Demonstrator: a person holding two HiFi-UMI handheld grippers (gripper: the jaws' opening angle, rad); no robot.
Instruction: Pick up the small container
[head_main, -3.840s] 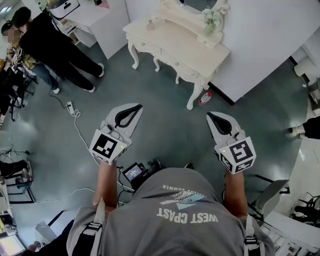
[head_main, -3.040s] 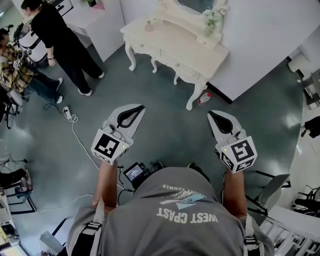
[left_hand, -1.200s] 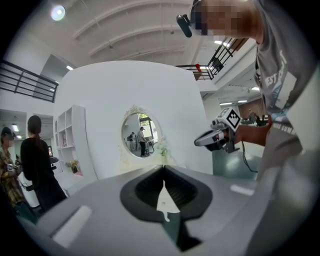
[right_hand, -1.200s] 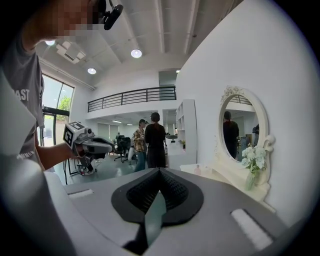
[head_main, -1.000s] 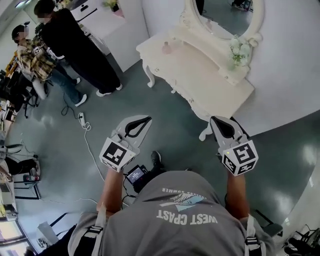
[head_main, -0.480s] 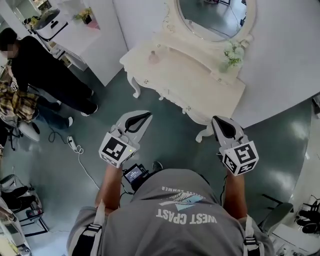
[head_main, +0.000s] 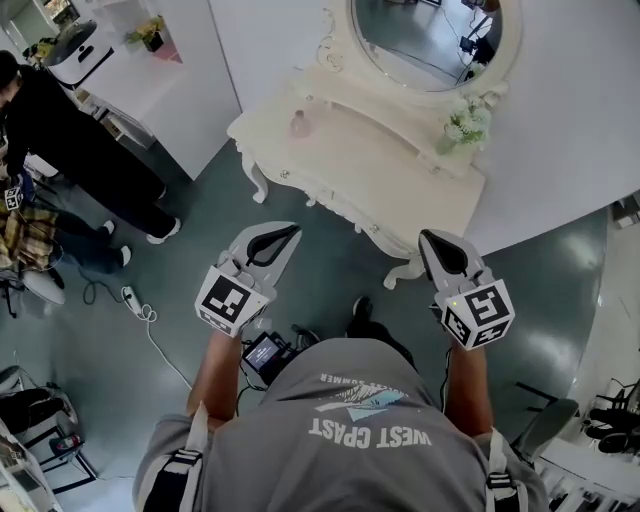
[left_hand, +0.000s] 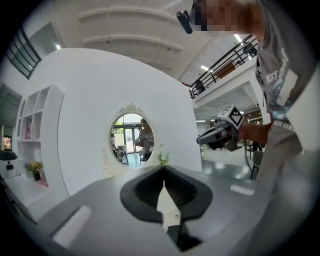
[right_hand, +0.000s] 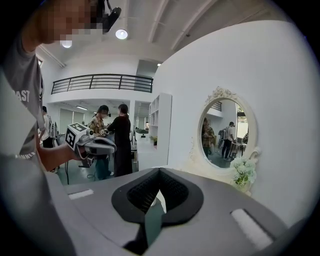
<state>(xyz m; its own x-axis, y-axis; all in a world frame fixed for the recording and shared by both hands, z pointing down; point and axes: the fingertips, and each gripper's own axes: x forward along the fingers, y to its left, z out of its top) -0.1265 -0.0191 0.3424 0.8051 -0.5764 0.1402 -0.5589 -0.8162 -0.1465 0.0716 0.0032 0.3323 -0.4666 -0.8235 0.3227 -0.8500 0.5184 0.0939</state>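
Note:
A small pink container (head_main: 299, 124) stands on the left part of a cream dressing table (head_main: 370, 170), far ahead of both grippers. My left gripper (head_main: 290, 229) is held over the floor short of the table, jaws shut and empty; its tips (left_hand: 164, 167) meet in the left gripper view. My right gripper (head_main: 428, 236) hangs near the table's right front leg, also shut with nothing in it, its tips (right_hand: 159, 170) together. Neither gripper view shows the container.
An oval mirror (head_main: 430, 40) and a white flower bunch (head_main: 465, 125) sit at the table's back. A white cabinet (head_main: 150, 60) stands left of it. A person in black (head_main: 60, 130) stands at far left. A power strip with cable (head_main: 130, 297) lies on the floor.
The dressing table has come nearer and more centred in the head view as the wearer walks toward it. Both grippers stay shut, held out in front.

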